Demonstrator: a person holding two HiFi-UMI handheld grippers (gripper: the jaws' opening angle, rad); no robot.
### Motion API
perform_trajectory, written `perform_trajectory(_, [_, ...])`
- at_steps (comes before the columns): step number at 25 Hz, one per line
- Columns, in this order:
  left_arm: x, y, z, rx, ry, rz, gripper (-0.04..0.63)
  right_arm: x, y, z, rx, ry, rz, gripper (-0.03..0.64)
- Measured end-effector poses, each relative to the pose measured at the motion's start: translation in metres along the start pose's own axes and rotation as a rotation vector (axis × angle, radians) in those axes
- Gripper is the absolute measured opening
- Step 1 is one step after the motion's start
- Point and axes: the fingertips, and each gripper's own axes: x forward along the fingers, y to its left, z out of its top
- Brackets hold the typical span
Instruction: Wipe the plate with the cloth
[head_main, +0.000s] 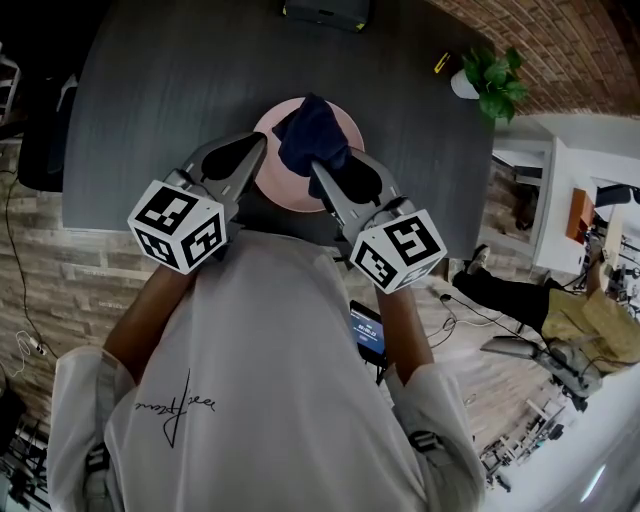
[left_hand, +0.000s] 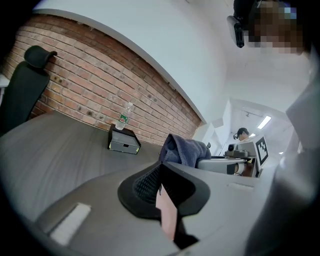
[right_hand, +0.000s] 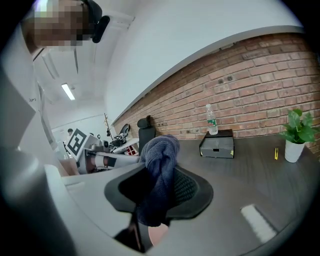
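A pink plate (head_main: 345, 128) lies on the dark grey table (head_main: 170, 80), close to the near edge in the head view. A dark blue cloth (head_main: 312, 132) is bunched on top of it. My left gripper (head_main: 257, 152) is shut on the plate's left rim; in the left gripper view the pink rim (left_hand: 168, 216) sits pinched between the jaws. My right gripper (head_main: 320, 172) is shut on the cloth, and in the right gripper view the blue fabric (right_hand: 161, 170) bulges up between the jaws with a bit of plate (right_hand: 158, 233) below. The cloth (left_hand: 184, 150) also rises beyond my left jaws.
A black box (head_main: 325, 12) with a water bottle (right_hand: 211, 120) on it stands at the table's far edge. A potted plant (head_main: 493, 78) and a small yellow item (head_main: 441, 64) are at the far right corner. A black office chair (left_hand: 24, 87) stands at the left.
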Motion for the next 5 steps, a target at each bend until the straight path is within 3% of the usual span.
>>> perform_trajectory(5, [-0.0019,-0.0035,0.0056,0.008,-0.014,-0.009,0.012,-0.0009,0.0047,0.0018,-0.008,0.0,0.006,0.115])
